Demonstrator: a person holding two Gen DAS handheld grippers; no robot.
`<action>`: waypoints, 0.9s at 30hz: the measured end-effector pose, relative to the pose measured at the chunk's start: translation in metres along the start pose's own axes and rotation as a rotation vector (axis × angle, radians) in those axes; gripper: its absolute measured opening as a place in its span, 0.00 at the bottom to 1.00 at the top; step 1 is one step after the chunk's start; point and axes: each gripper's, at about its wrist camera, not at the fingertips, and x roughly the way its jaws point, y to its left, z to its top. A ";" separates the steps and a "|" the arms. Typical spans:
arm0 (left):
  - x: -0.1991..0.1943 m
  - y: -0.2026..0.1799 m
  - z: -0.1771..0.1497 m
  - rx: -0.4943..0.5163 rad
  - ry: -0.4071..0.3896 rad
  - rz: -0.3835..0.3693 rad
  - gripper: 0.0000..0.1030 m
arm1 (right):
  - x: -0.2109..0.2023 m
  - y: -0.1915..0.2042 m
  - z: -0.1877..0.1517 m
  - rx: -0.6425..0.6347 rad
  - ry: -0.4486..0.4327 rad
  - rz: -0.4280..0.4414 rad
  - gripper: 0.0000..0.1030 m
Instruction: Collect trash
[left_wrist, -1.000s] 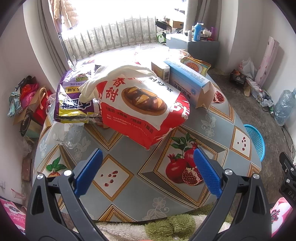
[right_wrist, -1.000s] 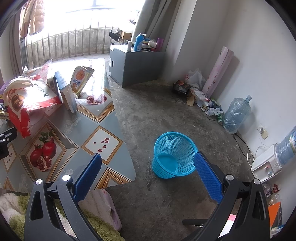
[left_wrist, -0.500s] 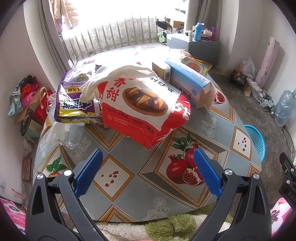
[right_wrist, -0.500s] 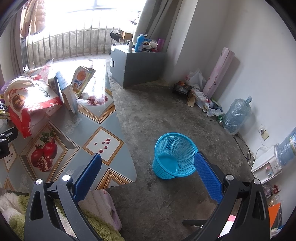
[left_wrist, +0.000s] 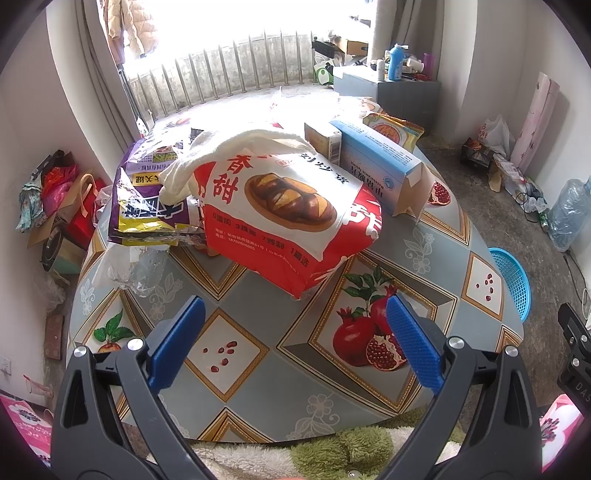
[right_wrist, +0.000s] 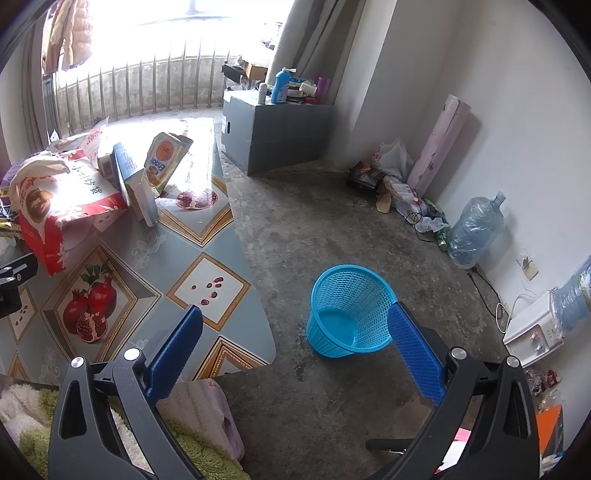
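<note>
Nothing moved, red bag (left_wrist: 288, 218) beyond left tool (left_wrist: 295, 339)

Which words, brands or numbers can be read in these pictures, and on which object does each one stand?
"香甜": red and white bag, large red characters.
"Enock", seen tilted: orange snack pouch.
Small white lines and a phone number on the red and white bag: too small to read.
Print on the blue box and purple bag: too blurred to read.

Worktop (left_wrist: 280, 391) has that glossy, smooth printed vinyl look, the red bag (left_wrist: 291, 218) is shiny plastic film, the blue box (left_wrist: 373, 162) is matt cardboard, the basket (right_wrist: 351, 310) is blue plastic mesh, and the floor (right_wrist: 332, 221) is rough bare concrete.
</note>
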 end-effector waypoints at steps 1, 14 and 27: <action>0.000 -0.002 0.002 0.000 0.001 0.000 0.91 | 0.000 -0.001 0.000 0.000 -0.001 0.000 0.95; 0.003 0.001 0.004 -0.001 0.004 -0.001 0.91 | 0.000 0.001 0.001 0.001 0.000 0.003 0.95; -0.004 0.067 0.021 -0.095 -0.140 -0.006 0.91 | -0.002 0.043 0.051 0.038 -0.153 0.194 0.95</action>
